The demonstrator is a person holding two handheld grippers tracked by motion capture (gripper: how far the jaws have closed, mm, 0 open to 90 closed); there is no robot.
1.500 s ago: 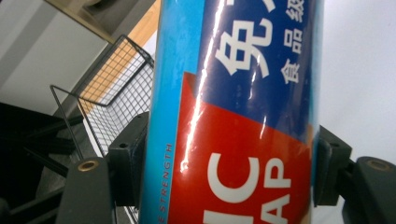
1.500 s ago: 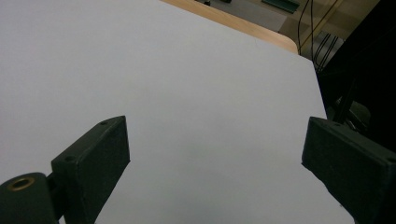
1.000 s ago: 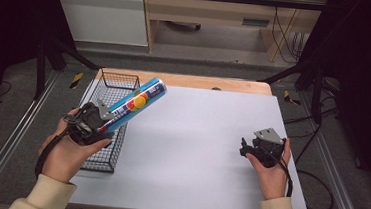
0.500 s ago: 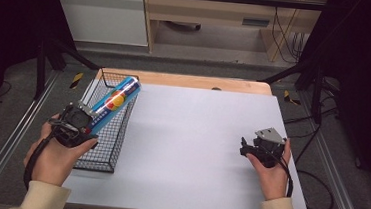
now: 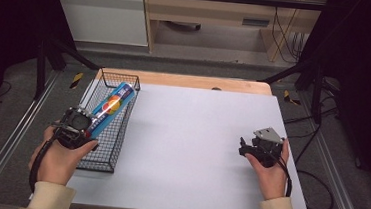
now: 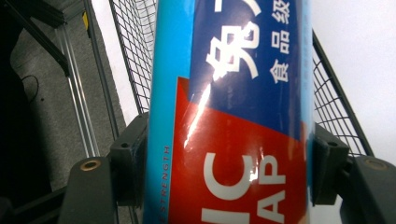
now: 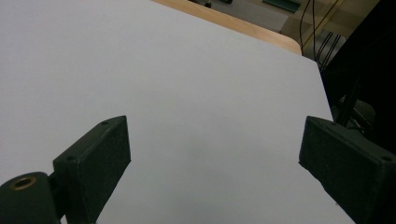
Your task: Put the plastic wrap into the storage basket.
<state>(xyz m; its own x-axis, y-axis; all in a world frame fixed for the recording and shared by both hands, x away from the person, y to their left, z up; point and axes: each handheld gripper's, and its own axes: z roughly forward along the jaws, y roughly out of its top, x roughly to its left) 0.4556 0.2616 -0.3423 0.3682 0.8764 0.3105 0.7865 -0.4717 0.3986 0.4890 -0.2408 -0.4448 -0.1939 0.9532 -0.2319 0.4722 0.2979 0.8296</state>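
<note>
The left gripper (image 5: 79, 126) clamps a blue tube (image 6: 229, 112) between its jaws over the wire basket (image 5: 116, 129), while the right gripper (image 7: 212, 163) holds its jaws wide apart above the bench (image 5: 196, 135).

Cut off and covered

The blue tube (image 6: 229, 112) runs off the top and bottom of the left gripper view, its lettering clipped mid-word. From above, the left gripper (image 5: 89, 126) hides the tube's near end. The wire basket's (image 5: 99, 164) left side sits behind the hand (image 5: 59, 157).

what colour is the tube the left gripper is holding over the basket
The tube is light blue with dark blue and red panels bearing white lettering, clearest in the left gripper view.
</note>
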